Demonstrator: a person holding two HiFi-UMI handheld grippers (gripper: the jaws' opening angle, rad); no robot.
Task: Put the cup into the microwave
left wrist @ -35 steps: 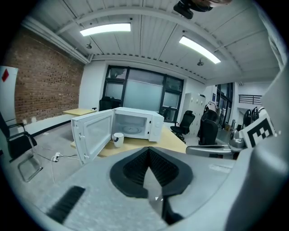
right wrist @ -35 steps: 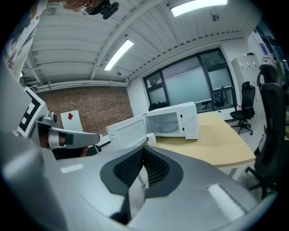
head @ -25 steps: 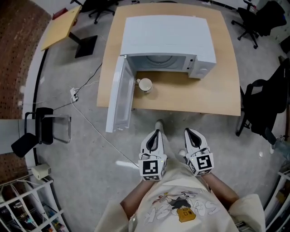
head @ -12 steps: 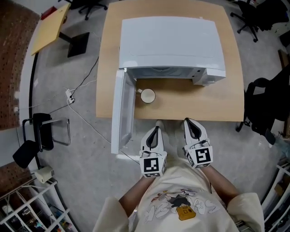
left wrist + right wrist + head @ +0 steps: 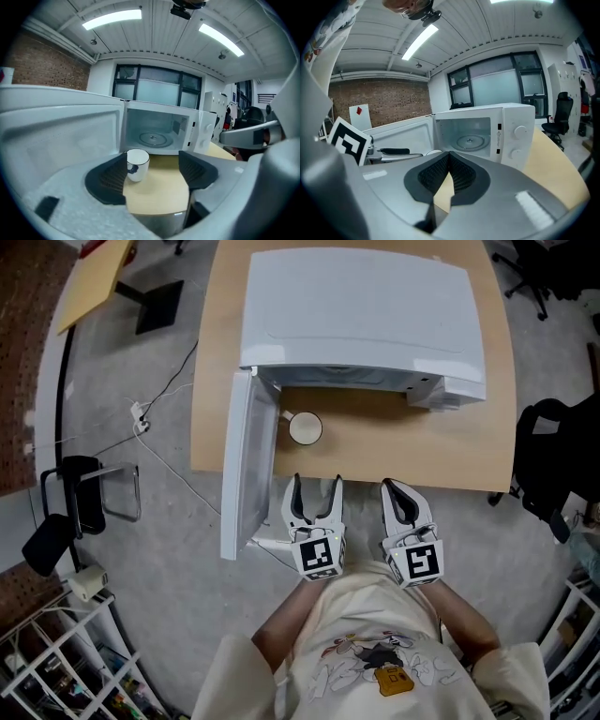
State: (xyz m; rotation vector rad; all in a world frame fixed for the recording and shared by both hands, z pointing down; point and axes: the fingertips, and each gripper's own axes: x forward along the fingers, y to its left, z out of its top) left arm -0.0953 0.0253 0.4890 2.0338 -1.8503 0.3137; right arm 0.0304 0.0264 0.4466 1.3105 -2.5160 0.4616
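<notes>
A white cup (image 5: 305, 427) with a dark handle stands on the wooden table (image 5: 375, 451), just in front of the white microwave (image 5: 361, 315). The microwave's door (image 5: 242, 465) hangs open to the left and the glass turntable (image 5: 152, 138) shows inside. My left gripper (image 5: 314, 487) is at the table's near edge, a short way short of the cup (image 5: 136, 164); its jaws are opening and nothing is between them. My right gripper (image 5: 399, 495) hovers beside it at the table edge, shut and empty.
The open door stands close to the left of my left gripper. Office chairs (image 5: 553, 465) stand to the right of the table. A cable (image 5: 169, 465) and a small metal frame (image 5: 94, 493) lie on the floor to the left. A wire shelf (image 5: 66, 671) is at the lower left.
Both grippers have come forward to the table's near edge, and the view has closed in on the microwave. The left gripper's jaws, shut before, now stand apart.
</notes>
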